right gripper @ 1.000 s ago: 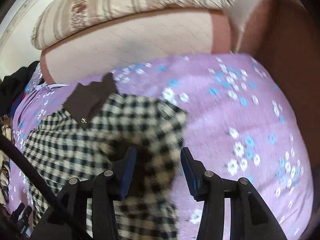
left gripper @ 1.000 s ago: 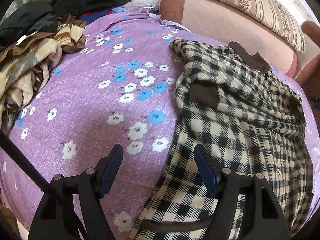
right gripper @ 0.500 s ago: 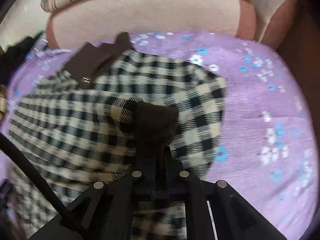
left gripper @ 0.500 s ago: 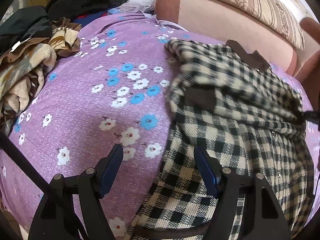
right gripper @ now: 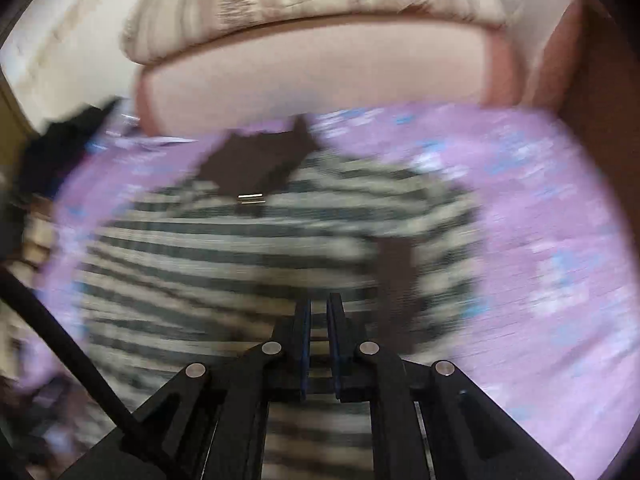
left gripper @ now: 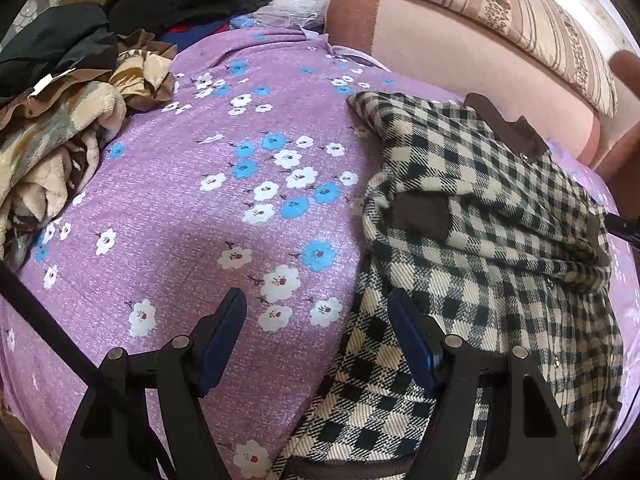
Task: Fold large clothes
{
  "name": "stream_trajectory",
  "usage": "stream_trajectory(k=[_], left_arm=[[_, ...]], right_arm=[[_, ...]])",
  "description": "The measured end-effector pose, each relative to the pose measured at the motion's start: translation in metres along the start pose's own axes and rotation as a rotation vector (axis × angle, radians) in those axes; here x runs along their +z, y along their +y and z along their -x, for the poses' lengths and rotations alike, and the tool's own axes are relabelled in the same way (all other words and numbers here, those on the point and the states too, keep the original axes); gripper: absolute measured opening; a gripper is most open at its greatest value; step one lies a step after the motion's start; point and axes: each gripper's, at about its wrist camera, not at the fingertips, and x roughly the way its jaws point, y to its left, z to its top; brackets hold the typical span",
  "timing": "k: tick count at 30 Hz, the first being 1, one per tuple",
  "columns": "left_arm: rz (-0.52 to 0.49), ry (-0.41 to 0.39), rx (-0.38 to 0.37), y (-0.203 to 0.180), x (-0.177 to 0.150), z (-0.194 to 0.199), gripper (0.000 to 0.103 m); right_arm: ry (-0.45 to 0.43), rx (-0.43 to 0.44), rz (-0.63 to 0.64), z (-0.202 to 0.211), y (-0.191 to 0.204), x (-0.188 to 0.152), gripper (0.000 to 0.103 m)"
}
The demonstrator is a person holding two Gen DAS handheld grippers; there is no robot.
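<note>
A black-and-cream checked shirt (left gripper: 480, 240) with a brown collar (left gripper: 504, 128) lies crumpled on the purple flowered bedspread (left gripper: 200, 220). My left gripper (left gripper: 316, 300) hangs open over the shirt's left edge, its right finger above the cloth, nothing between the pads. In the blurred right wrist view the right gripper (right gripper: 319, 304) is shut low over the shirt (right gripper: 240, 248), apparently pinching its cloth. A brown sleeve cuff (right gripper: 394, 280) lies just right of the jaws. The right gripper's tip (left gripper: 624, 228) shows at the shirt's far right edge.
A heap of brown, cream and black clothes (left gripper: 52, 128) sits at the left. A pink cushioned back (left gripper: 460, 52) with a striped pillow (left gripper: 520, 8) runs behind the shirt. Bare bedspread spreads left of the shirt.
The right gripper closed on the shirt's brown sleeve cuff, then swept leftward over the shirt. The left gripper stayed open and nearly still.
</note>
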Motion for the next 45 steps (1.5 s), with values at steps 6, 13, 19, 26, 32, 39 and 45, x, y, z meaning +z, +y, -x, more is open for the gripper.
stream_trajectory(k=[6, 13, 19, 26, 32, 39, 45], left_arm=[[0.028, -0.007, 0.004, 0.01, 0.003, 0.004, 0.072], [0.063, 0.008, -0.023, 0.025, 0.006, 0.007, 0.072], [0.058, 0.015, -0.043, 0.029, 0.002, 0.011, 0.072], [-0.014, 0.084, -0.09, 0.031, -0.018, 0.002, 0.072], [-0.071, 0.1, -0.201, 0.033, -0.035, 0.0, 0.072], [-0.065, 0.153, -0.36, 0.033, -0.064, 0.016, 0.065], [0.019, 0.21, -0.493, 0.046, -0.088, 0.028, 0.064]], right_arm=[[0.093, 0.341, -0.21, -0.055, 0.038, -0.007, 0.009], [0.198, 0.482, -0.371, -0.088, 0.001, -0.056, 0.006], [0.173, 0.268, -0.264, -0.032, -0.034, -0.089, 0.013], [0.019, 0.111, -0.288, 0.071, -0.116, -0.136, 0.055], [0.064, 0.158, -0.364, 0.07, -0.146, -0.186, 0.056], [0.048, 0.367, -0.421, 0.069, -0.14, -0.215, 0.056], [0.083, 0.526, -0.494, 0.066, -0.136, -0.236, 0.056]])
